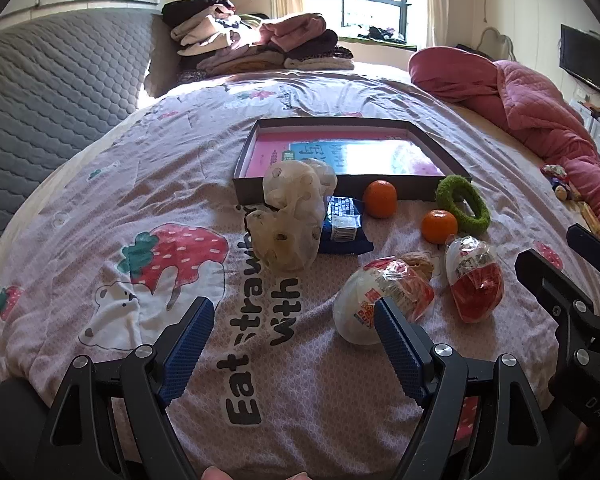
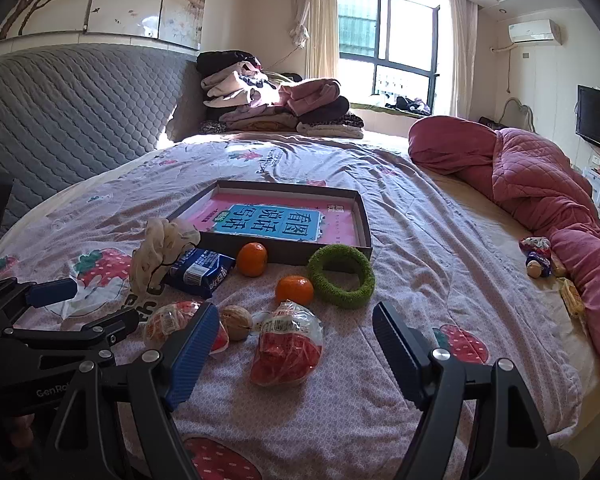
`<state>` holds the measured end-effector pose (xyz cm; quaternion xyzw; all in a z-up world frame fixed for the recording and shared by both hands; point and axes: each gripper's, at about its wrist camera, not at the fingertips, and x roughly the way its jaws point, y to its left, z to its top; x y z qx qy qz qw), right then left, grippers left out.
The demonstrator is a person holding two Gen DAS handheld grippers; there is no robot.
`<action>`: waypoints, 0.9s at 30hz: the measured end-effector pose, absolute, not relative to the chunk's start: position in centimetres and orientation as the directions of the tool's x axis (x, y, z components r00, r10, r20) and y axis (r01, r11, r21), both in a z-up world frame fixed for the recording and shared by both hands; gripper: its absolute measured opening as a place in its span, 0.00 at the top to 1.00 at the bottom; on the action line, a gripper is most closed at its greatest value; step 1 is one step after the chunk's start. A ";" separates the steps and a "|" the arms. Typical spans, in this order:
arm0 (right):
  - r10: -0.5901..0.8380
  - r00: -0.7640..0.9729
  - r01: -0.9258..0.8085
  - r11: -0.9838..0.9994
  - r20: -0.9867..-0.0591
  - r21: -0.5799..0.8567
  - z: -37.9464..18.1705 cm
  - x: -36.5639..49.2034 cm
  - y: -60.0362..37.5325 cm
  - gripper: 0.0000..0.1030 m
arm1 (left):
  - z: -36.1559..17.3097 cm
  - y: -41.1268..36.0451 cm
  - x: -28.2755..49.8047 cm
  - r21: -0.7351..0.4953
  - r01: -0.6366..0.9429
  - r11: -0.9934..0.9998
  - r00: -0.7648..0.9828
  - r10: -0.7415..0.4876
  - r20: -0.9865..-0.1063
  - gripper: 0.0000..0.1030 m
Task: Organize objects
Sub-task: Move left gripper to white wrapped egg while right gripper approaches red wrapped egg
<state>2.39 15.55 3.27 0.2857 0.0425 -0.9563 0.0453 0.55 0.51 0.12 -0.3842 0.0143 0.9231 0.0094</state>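
Left tool (image 1: 296, 344) released, jaws wide, nothing between them, low centre of its frame above the bed (image 1: 80, 200). Right tool (image 2: 290, 344) likewise released and empty. Judged: start of the sort, nothing picked yet. Loose items cluster mid-frame: two wrapped snacks (image 2: 288, 344), a walnut (image 2: 236, 322), two oranges (image 2: 252, 259), a green ring (image 2: 340, 276), a blue packet (image 2: 200, 270), a crumpled bag (image 1: 292, 216). The tray (image 2: 364, 216) lies just beyond them, holding only a printed sheet. Next move likely calls for closing on the nearest snack, between the right jaws' line, then carrying it to the tray. Bedspread wrinkled, strawberry print. Folded clothes (image 2: 280, 104) upper centre, pink quilt (image 2: 540, 176) at right, window (image 2: 384, 40) behind.
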 end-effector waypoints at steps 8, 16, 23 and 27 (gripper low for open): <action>-0.064 -0.822 0.107 -0.993 -0.565 -0.043 2.9 2.2 16.0 0.24 | -0.4 0.6 0.3 0.014 -0.036 -0.999 -0.686 0.014 -0.727 0.20; -0.066 -0.783 0.106 -0.994 -0.619 -0.028 1.6 1.7 16.5 0.24 | -1.4 1.0 0.0 0.005 -0.082 -0.997 -0.643 0.049 -0.764 0.20; -0.078 -0.760 0.113 -0.994 -0.646 -0.013 1.0 1.4 16.8 0.24 | -2.0 1.5 0.0 0.012 -0.116 -0.993 -0.629 0.064 -0.775 0.20; -0.079 -0.747 0.115 -0.993 -0.660 -0.011 0.5 1.3 16.8 0.24 | -2.3 2.1 0.0 0.017 -0.151 -0.988 -0.625 0.082 -0.776 0.20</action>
